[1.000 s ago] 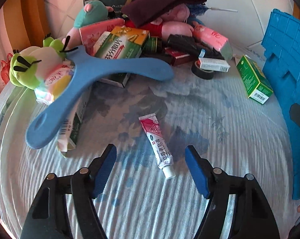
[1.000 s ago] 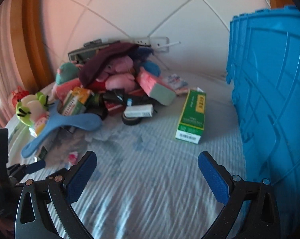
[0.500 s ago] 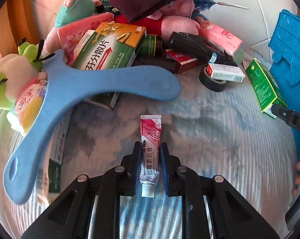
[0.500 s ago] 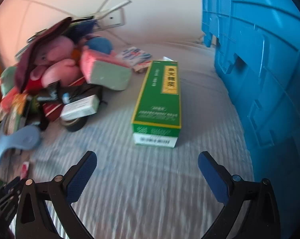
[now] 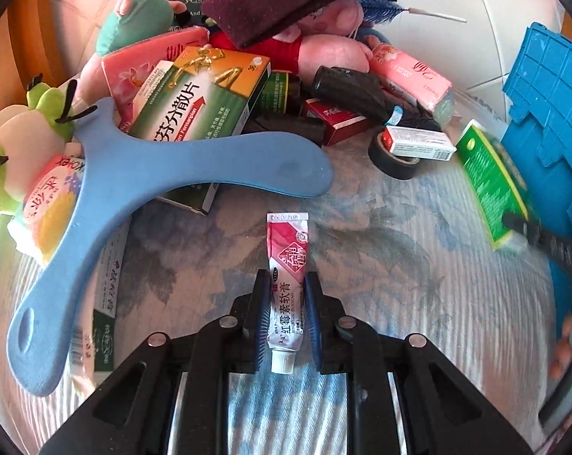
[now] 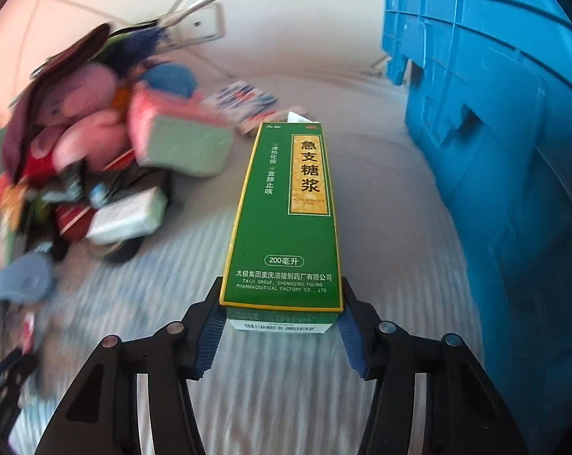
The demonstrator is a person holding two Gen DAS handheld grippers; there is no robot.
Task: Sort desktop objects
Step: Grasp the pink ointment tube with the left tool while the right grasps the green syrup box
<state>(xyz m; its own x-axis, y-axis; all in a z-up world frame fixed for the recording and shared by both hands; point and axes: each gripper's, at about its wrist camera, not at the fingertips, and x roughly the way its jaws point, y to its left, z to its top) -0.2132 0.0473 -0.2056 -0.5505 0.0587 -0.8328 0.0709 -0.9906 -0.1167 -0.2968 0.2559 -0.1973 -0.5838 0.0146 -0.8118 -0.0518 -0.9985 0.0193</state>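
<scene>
left hand-held gripper: clamping narrow on the ointment tube, pads pressing both flanks of its lower half, cap end pointing back toward the camera.
ointment tube location: lying on the striped cloth of the desk, in front of the clutter pile, apart from the blue boomerang-shaped toy.
ointment tube handling: likely light, soft, crushable; gripping near the stiffer cap shoulder looking safest.
ointment tube writing: "红霉素软膏" reading along the white part.
pile box: printing "芬分散片", rest hidden.
right hand-held gripper: jaws closing around the near end of the green syrup box; pad contact looking imminent, not confirming a grip.
green syrup box location: lying flat on the desk beside the blue crate.
green syrup box handling: stiff carton, probably bottle-heavy; gripping across the long side faces.
green syrup box writing: "急支糖浆", "200毫升", "TAIJI GROUP".
</scene>
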